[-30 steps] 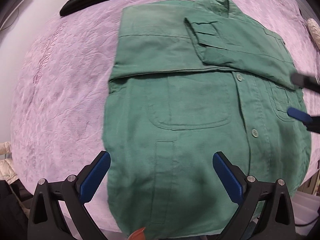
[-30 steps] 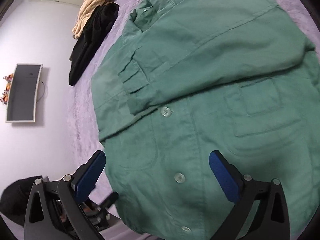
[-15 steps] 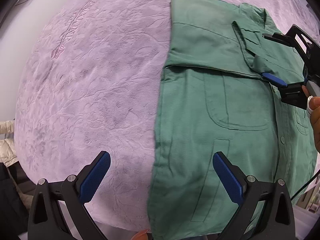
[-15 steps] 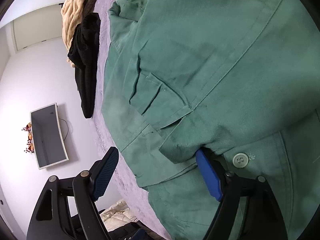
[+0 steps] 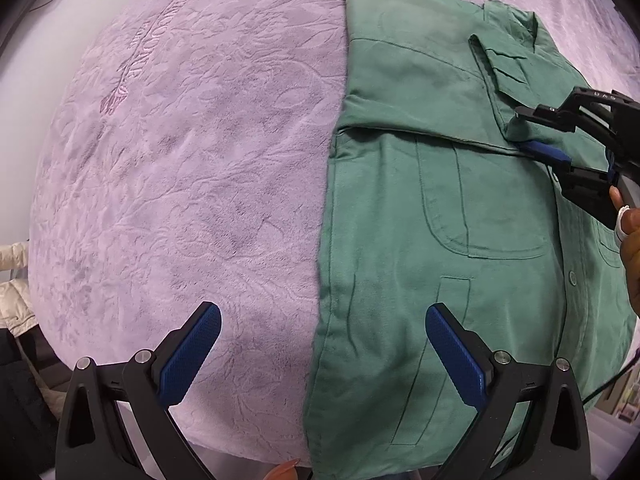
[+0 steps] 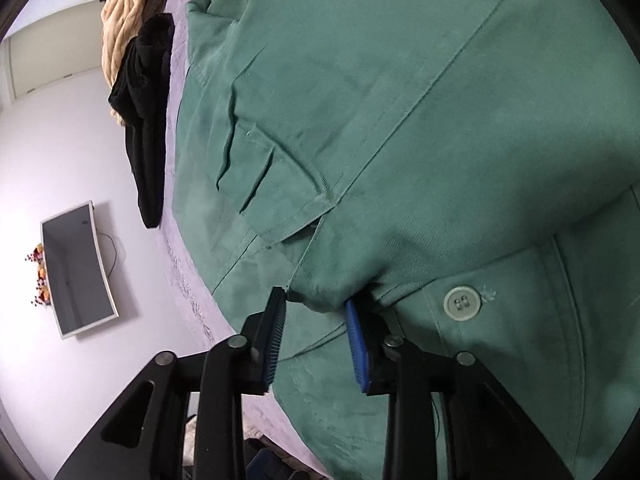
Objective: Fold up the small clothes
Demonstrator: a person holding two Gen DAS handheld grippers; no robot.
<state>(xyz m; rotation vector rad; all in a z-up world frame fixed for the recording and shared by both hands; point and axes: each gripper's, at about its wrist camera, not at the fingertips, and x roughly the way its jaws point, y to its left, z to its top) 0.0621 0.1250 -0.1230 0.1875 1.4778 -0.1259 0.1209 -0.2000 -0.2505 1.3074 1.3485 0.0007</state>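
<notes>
Green shirt lay flat on the lilac bedspread, front up w/ buttons showing, one sleeve folded across the chest. Right claw sat low at the sleeve's edge, jaws closing, a pinch of sleeve fabric bunched between the blue pads; pads looked not quite pressed home yet, so not a firm clench. A button sat just beside that claw on the placket. Left claw hung above the shirt's side edge, jaws spread wide, nothing between them: one pad over the bedspread, the other over the shirt. Black garment and a cream one lay at the far end of the bed. TV on the wall.
</notes>
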